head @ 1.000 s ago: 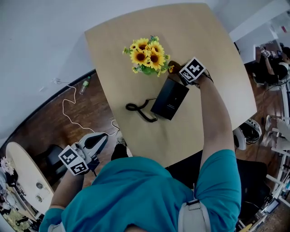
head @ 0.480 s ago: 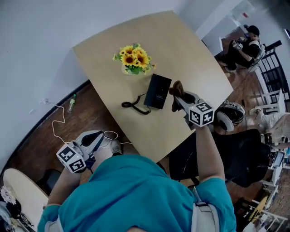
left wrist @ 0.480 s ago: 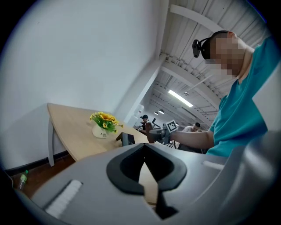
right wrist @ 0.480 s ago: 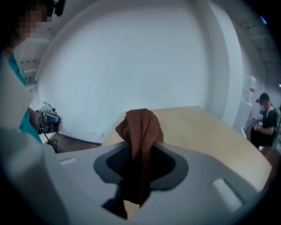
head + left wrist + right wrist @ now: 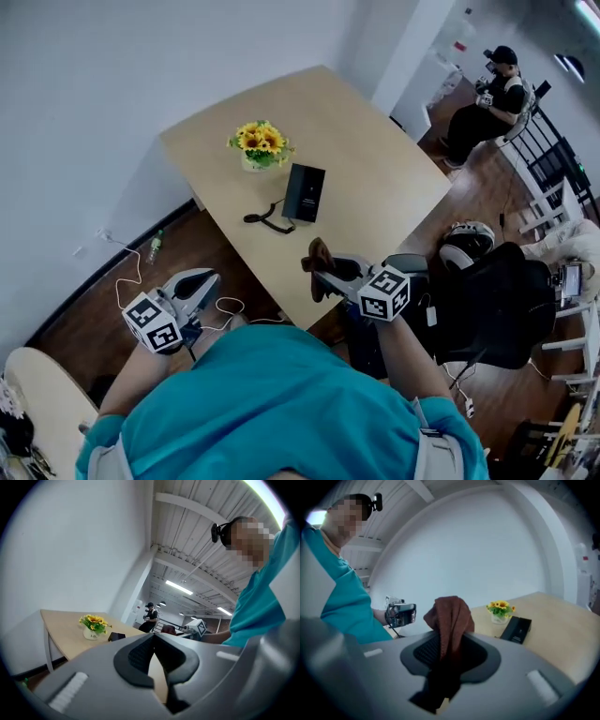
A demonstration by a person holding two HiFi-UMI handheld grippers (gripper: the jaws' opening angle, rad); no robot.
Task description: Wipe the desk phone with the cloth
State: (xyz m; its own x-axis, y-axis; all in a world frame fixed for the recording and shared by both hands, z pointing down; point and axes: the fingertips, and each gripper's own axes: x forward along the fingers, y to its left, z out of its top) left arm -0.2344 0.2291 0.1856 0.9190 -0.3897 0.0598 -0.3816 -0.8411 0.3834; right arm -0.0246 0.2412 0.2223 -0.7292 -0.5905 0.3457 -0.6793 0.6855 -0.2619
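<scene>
The cloth (image 5: 449, 620), a brown-red rag, was seen pinched between the jaws of the right gripper (image 5: 330, 275), which were closed on its lower folds while the rest stood bunched above them. That gripper was held near the person's body, beyond the near edge of the table (image 5: 375, 178) and well apart from the desk phone (image 5: 304, 192). The phone lay flat on the table, just in front of the pot of sunflowers (image 5: 258, 142), with its coiled cord (image 5: 267, 217) trailing off to its left. The left gripper (image 5: 204, 283) was held low at the person's left side, off the table, its jaws brought together with nothing between them. No wiping contact was being made, so the step in hand was judged to lie apart from the wiping itself; how much of the phone had been cleaned could not be told. For a further pass, the cloth would have to be carried out over the table and pressed flat onto the phone's top face. The strokes would best be kept clear of the flowers and the cord. The phone might need steadying by the empty left gripper, since it was judged light enough to slide.
</scene>
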